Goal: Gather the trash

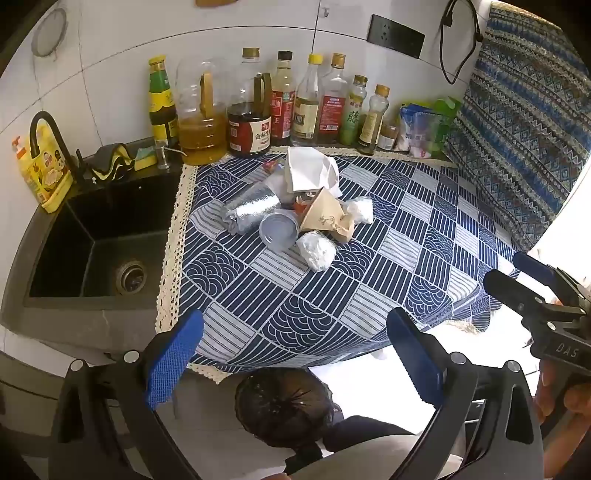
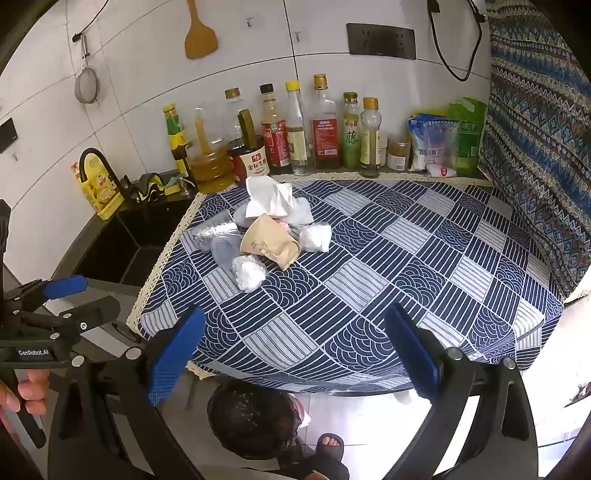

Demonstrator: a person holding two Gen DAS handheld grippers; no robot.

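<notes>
Hovering wide and empty, left gripper [image 1: 295,354] and right gripper [image 2: 295,350] face the trash pile [image 1: 295,206] at twelve o'clock on the bench [image 1: 369,288].

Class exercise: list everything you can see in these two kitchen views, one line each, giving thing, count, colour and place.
Trash pile: one, white, silver, tan, on cloth near bottles.
Paper cup: one, tan, in pile.
Tablecloth: one, blue-white, on counter.
Bottles: about nine, mixed, along wall.
Sink: one, black, beside cloth.
Bin: one, black liner, on floor below counter.
Spatula: one, wooden, on wall.
Left gripper: blue pads, open, empty.
Right gripper: blue pads, open, empty.
</notes>
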